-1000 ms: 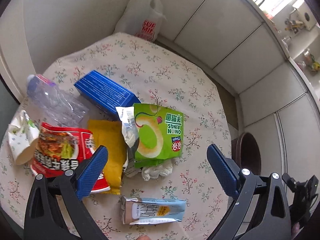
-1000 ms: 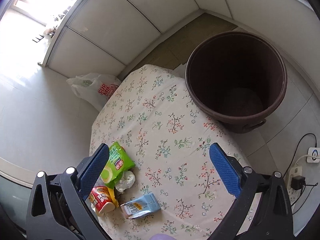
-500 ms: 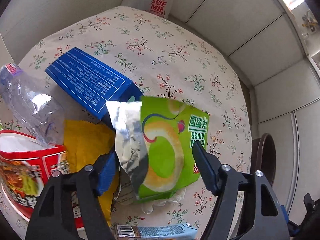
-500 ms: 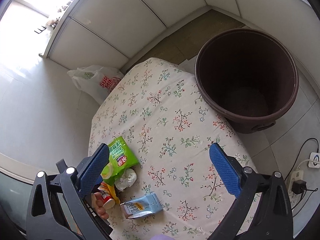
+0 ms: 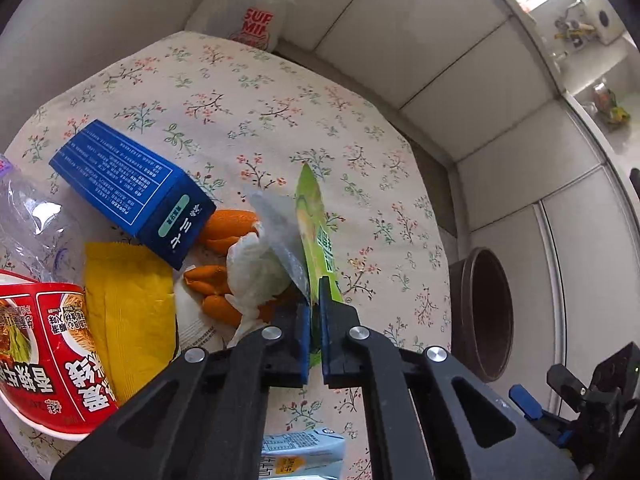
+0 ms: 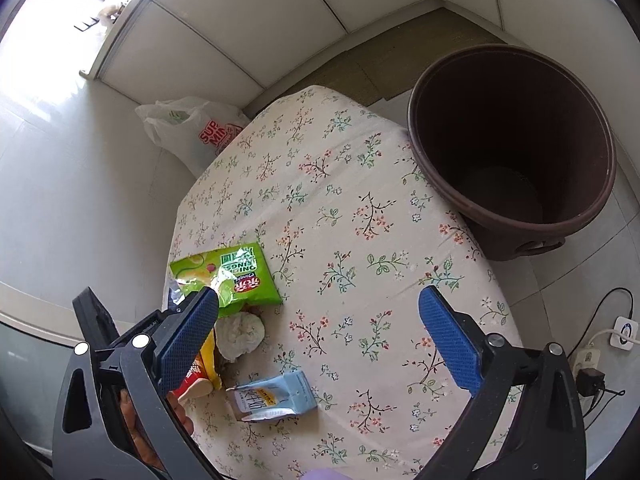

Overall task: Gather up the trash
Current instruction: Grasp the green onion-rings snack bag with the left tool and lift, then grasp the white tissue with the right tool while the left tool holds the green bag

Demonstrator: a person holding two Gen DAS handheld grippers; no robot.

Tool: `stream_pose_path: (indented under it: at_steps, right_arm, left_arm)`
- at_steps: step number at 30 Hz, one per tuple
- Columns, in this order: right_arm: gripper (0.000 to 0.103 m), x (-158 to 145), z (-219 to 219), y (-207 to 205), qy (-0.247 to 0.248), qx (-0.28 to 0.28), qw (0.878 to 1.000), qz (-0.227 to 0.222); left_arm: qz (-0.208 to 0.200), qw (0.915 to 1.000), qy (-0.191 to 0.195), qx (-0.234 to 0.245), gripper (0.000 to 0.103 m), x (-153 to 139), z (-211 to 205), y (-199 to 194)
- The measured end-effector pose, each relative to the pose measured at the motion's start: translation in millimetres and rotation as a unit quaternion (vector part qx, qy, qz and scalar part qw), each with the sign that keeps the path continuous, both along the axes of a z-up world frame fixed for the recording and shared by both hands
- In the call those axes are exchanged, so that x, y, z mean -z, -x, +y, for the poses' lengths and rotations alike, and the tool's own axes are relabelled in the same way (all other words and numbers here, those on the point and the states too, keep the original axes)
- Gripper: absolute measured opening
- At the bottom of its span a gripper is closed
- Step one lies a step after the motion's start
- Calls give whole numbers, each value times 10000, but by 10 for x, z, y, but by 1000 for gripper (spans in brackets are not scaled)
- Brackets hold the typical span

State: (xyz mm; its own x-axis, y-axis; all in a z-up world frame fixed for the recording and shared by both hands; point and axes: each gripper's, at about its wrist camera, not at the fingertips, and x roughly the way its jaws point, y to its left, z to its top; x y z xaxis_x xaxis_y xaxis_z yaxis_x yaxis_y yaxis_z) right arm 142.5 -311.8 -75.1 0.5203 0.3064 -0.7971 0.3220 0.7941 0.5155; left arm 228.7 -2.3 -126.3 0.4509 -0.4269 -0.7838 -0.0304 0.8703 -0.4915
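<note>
A small table (image 6: 360,184) under a floral cloth fills the middle of both views, hemmed by pale panelled walls, with a white plastic bag (image 5: 248,4) on the floor beyond its far edge. A brown bin (image 6: 516,148) stands on the floor at the upper right of the right wrist view, hard against the table's corner, and looks empty.

The litter lies in a heap at the left of the left wrist view: a blue box (image 5: 128,184), a yellow packet (image 5: 128,312), a red noodle cup (image 5: 44,352), a clear bottle (image 5: 24,216), orange peel (image 5: 228,226), a crumpled tissue (image 5: 256,272) and a drink carton (image 5: 300,456) at the lower edge.

The step in hand appears to be the first pickup. The left gripper (image 5: 315,332) is closed down to a narrow slit, its blue pads pinching the lower edge of the green onion-rings bag (image 5: 316,232), which stands edge-on above the jaws at centre frame. The right gripper (image 6: 320,332) is spread wide and holds nothing, hovering over the cloth near the carton.

The next move probably calls for lifting the bag clear of the tissue and carrying it rightward over the bin's mouth before letting go; the bag is light and limp, so it may flop.
</note>
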Motion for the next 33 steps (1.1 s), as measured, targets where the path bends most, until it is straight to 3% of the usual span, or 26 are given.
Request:
stream_pose_path:
  at_steps: [8, 15, 21, 28, 30, 31, 33]
  right_arm:
    - [96, 126, 446, -175, 441, -611, 9971, 146]
    - [96, 426, 1115, -406, 717, -1370, 9870, 432]
    - [96, 790, 1646, -541, 733, -1806, 9776, 793]
    - [95, 1010, 1991, -655, 540, -1770, 9790, 853]
    - [83, 1099, 2069, -700, 575, -1769, 9777, 970]
    - [81, 1119, 2109, -712, 688, -1778, 9769, 962]
    - [58, 1101, 2181, -717, 946, -1850, 9747, 819]
  left_arm:
    - [-940, 9955, -46, -132, 0, -611, 189, 396]
    - [-1821, 9808, -207, -661, 0, -1196, 665, 783]
    - [-2062, 9747, -126, -854, 1, -1385, 963, 894]
    - [-1913, 9776, 0, -873, 1, -1350, 1075, 925]
    - [-1896, 9778, -1, -888, 1, -1343, 1099, 946]
    - [-1892, 9779, -9, -894, 1, -1343, 1115, 946]
    - [-1889, 9779, -21, -896, 1, -1334, 1144, 960]
